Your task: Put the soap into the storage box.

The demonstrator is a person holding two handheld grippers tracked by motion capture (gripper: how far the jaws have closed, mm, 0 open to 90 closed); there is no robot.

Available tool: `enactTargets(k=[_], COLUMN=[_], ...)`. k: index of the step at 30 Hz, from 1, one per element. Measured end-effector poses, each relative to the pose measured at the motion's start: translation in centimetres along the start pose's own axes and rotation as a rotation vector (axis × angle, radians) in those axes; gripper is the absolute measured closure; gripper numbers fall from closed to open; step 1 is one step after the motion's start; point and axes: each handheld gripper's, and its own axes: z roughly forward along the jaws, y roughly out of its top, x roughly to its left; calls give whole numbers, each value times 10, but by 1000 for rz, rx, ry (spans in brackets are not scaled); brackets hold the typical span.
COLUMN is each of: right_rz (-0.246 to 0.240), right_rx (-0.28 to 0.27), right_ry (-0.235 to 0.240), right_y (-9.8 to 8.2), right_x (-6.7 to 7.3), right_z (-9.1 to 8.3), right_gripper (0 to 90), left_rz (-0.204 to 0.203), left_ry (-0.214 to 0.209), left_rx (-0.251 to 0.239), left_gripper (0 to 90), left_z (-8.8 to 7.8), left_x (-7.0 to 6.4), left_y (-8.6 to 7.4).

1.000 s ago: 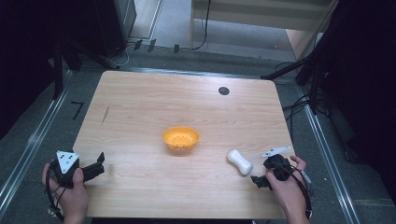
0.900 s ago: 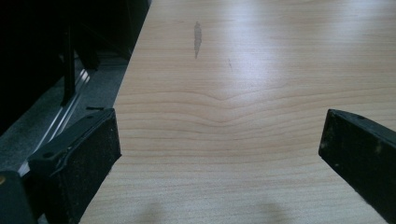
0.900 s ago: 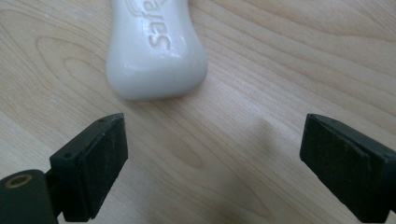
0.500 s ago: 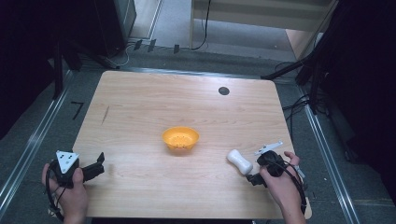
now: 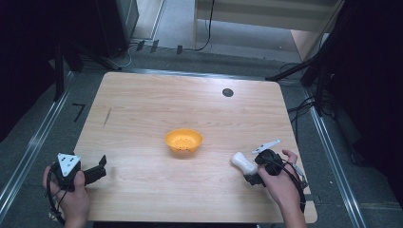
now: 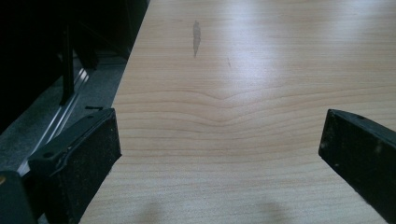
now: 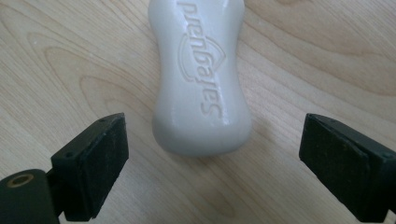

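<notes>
White waisted plastic soap-bar-shaped piece (image 7: 200,77) with raised lettering lies flat on the pale wooden table (image 5: 157,104), near its right front edge, to the right of the orange plastic bowl (image 5: 183,141); right gripper (image 7: 212,161) faces its near end, jaws spread wide, piece just ahead of the gap and centred, pads clear of it; left gripper (image 6: 219,154) at front left corner, jaws released over bare wood.
</notes>
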Motion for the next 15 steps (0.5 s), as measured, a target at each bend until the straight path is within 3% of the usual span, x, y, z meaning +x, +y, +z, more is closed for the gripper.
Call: enactTargets(k=[15], right_rz=[-22], right_rx=[11], right_ry=[22], right_y=[20], right_x=[8], right_z=[7], right_gripper=[82], left_rz=[5], left_ry=[-4], left_rx=[4], left_gripper=[0], left_z=[1], left_x=[0], left_y=[0])
